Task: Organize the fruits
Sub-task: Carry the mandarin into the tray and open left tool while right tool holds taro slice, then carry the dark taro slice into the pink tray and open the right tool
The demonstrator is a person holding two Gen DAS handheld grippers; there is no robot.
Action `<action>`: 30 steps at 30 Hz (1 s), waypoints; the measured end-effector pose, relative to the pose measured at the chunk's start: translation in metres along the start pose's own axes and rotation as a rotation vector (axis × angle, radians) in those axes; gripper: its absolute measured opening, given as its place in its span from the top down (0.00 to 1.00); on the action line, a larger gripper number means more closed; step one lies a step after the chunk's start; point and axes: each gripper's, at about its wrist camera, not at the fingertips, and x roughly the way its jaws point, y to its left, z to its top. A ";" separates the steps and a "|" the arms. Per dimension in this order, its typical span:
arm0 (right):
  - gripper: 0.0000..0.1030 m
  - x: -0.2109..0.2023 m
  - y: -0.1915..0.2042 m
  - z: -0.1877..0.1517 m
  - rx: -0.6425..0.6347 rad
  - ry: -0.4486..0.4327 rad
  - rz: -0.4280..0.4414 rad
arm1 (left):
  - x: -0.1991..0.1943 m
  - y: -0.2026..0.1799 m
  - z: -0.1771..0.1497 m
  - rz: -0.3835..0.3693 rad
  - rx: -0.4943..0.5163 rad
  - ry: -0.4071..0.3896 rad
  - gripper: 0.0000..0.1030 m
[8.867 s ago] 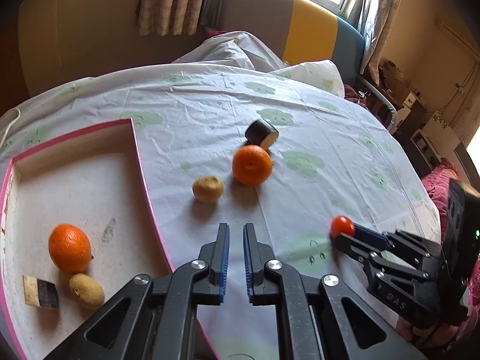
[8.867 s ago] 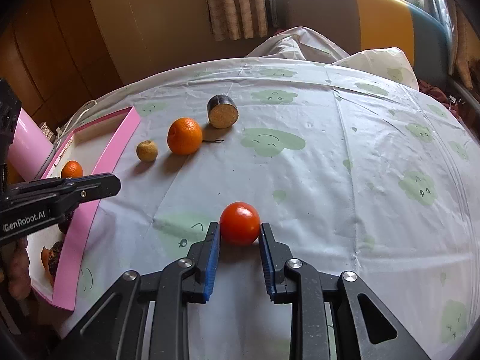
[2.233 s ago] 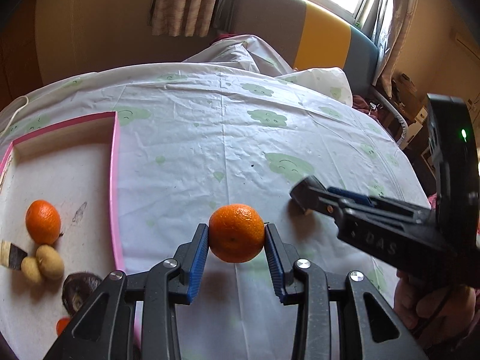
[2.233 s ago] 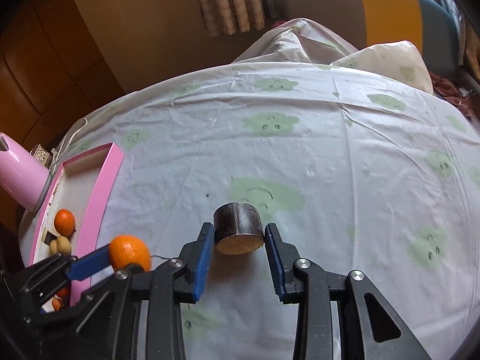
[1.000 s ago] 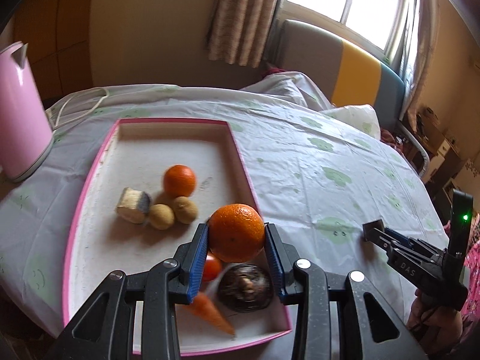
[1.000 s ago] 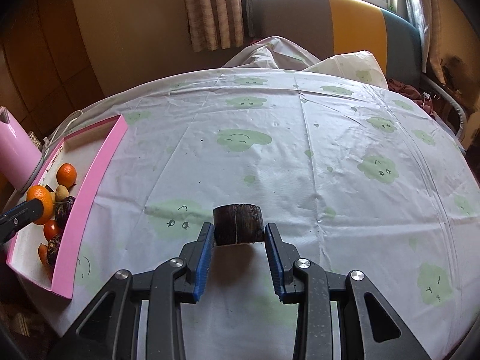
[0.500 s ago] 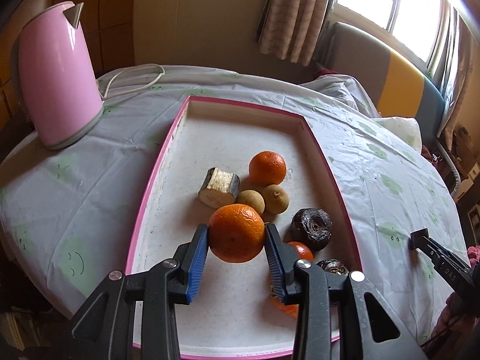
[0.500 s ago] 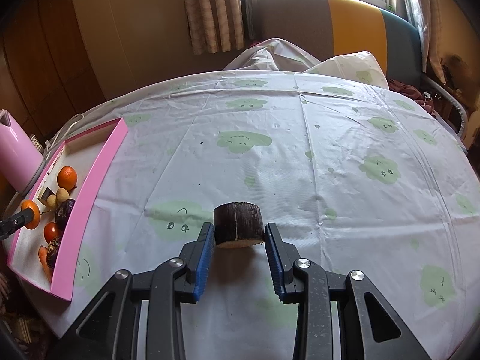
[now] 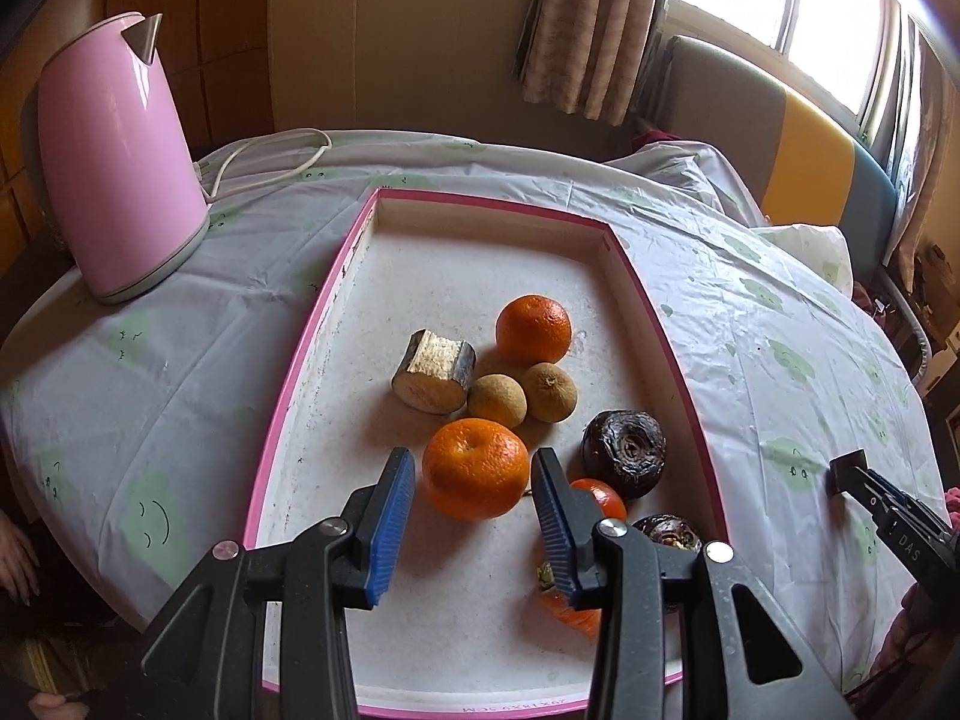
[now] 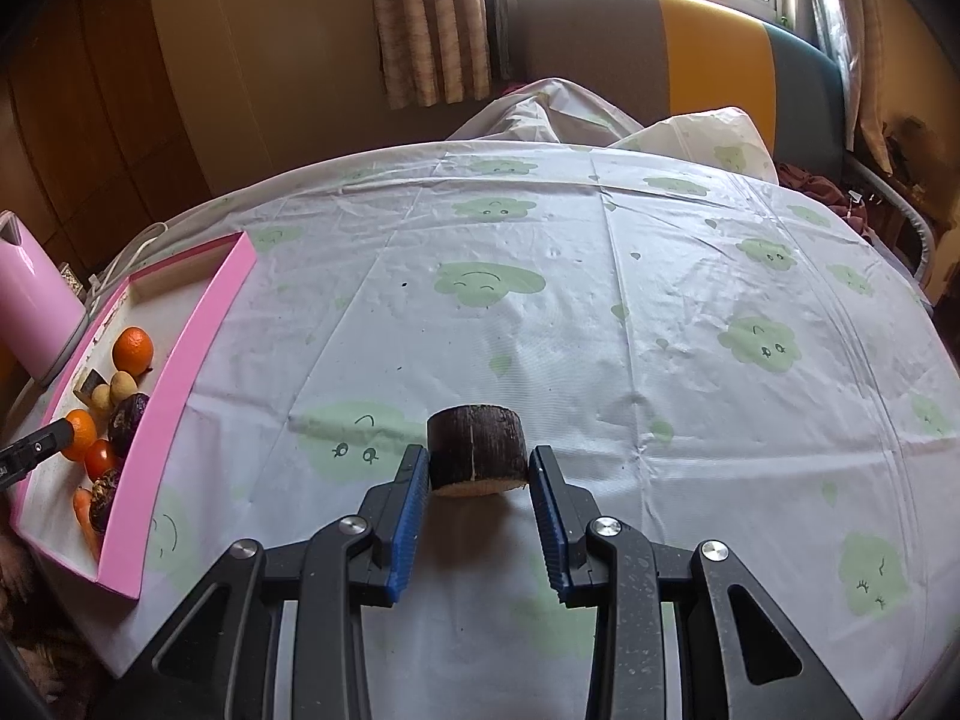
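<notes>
My left gripper (image 9: pixel 473 483) is open over the pink-rimmed tray (image 9: pixel 654 312), its jaws standing apart on either side of a big orange (image 9: pixel 475 468) that rests on the tray floor. The tray also holds a smaller orange (image 9: pixel 533 329), a cut sugarcane piece (image 9: pixel 433 371), two brown longans (image 9: pixel 497 401), a dark water chestnut (image 9: pixel 624 445), a tomato (image 9: pixel 600 497) and a carrot (image 9: pixel 570 612). My right gripper (image 10: pixel 478 468) is shut on a dark sugarcane chunk (image 10: pixel 476 457) above the tablecloth; it also shows in the left wrist view (image 9: pixel 846 471).
A pink kettle (image 9: pixel 117 156) with a white cord (image 9: pixel 270 159) stands left of the tray. The round table (image 10: pixel 600 300) has a white cloth with green clouds. A sofa (image 10: pixel 660 54) and curtains stand behind. The tray shows at far left in the right wrist view (image 10: pixel 180 384).
My left gripper has opened and let go of the big orange, which now rests in the tray. The right gripper still holds the sugarcane chunk in about the same place.
</notes>
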 end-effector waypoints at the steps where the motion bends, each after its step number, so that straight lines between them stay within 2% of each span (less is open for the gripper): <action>1: 0.66 0.000 0.000 0.000 -0.001 0.000 0.000 | -0.001 0.000 0.000 0.001 0.000 -0.003 0.60; 17: 0.67 0.001 0.030 0.009 -0.076 0.009 0.077 | -0.008 -0.001 0.000 0.001 0.009 -0.022 0.60; 22: 0.68 -0.002 0.050 0.018 -0.099 0.007 0.141 | -0.010 -0.003 -0.002 -0.002 0.018 -0.031 0.60; 23: 0.78 -0.002 0.055 0.021 -0.106 0.008 0.164 | -0.011 -0.003 -0.002 -0.002 0.021 -0.032 0.60; 24: 1.00 -0.001 0.062 0.025 -0.109 0.015 0.181 | -0.012 -0.003 -0.002 -0.002 0.022 -0.034 0.60; 27: 0.99 0.001 0.088 0.037 -0.166 0.010 0.215 | -0.012 0.000 -0.002 0.000 0.015 -0.032 0.60; 30: 0.99 0.012 0.102 0.042 -0.194 0.036 0.196 | -0.013 0.004 -0.003 -0.007 0.004 -0.030 0.60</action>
